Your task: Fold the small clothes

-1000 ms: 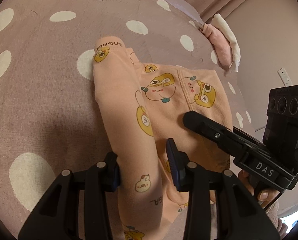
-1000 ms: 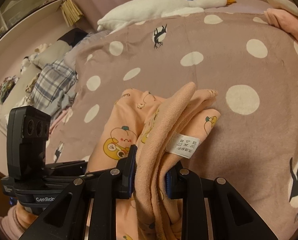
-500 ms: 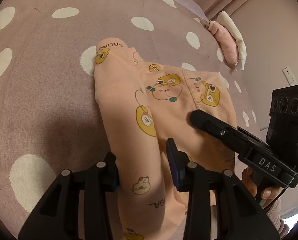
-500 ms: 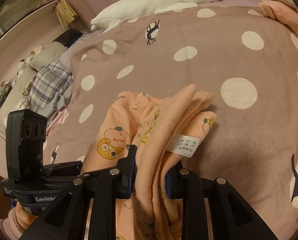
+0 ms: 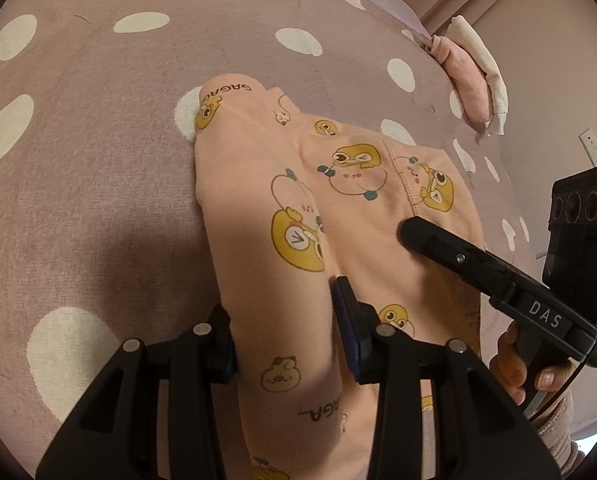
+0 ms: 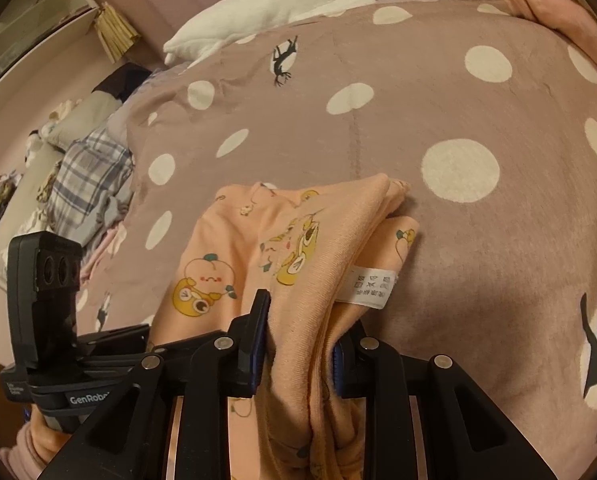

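A small peach garment (image 5: 282, 200) printed with yellow cartoon animals lies partly folded on the mauve polka-dot blanket (image 5: 78, 160). My left gripper (image 5: 286, 344) is shut on a thick fold of it at its near end. My right gripper (image 6: 298, 344) is shut on the bunched edge of the same peach garment (image 6: 298, 240), near its white care label (image 6: 368, 286). The right gripper also shows in the left wrist view (image 5: 478, 268), lying over the garment's right side. The left gripper's body shows in the right wrist view (image 6: 54, 320).
A white goose plush (image 6: 282, 0) lies at the far edge of the blanket (image 6: 418, 100). Folded pink clothes (image 5: 470, 80) sit at the far right. A plaid garment pile (image 6: 86, 176) lies beyond the bed's left side. A wall socket (image 5: 592, 146) is on the right.
Both grippers have moved forward with the garment held, carrying the folded end farther across the blanket. Their grips have not changed.
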### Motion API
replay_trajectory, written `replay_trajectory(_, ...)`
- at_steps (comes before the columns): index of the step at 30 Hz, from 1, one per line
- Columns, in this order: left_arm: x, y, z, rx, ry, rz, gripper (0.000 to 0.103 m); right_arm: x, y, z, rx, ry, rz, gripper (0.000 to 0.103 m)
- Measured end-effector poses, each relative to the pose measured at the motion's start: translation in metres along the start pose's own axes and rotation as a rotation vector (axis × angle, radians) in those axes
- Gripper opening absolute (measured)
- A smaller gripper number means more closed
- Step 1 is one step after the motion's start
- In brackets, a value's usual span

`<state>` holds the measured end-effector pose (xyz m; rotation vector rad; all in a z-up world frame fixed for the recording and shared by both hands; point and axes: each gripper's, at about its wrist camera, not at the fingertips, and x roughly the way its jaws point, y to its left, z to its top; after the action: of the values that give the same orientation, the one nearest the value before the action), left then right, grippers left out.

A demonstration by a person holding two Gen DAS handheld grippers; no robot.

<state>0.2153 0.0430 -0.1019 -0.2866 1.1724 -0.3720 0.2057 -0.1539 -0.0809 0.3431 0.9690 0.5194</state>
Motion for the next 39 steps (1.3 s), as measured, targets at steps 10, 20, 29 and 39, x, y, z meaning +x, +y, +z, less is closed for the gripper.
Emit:
replay_trajectory(10,-0.002,0.002,-0.003,0.01,-0.009,0.041,0.048,0.002,-0.022,-0.005,0.1,0.016,-0.003,0.027)
replay_trajectory(20,-0.011,0.008,-0.01,0.032,-0.028,0.123,0.062,-0.007,-0.037,-0.01,0.164,0.001,-0.025,0.037)
replay_trajectory(29,-0.017,0.009,-0.018,0.032,-0.034,0.157,0.066,-0.018,-0.042,-0.015,0.17,-0.019,-0.064,0.038)
replay_trajectory(39,-0.024,0.007,-0.035,0.06,-0.041,0.198,0.068,-0.038,-0.002,-0.019,-0.053,-0.085,-0.166,0.038)
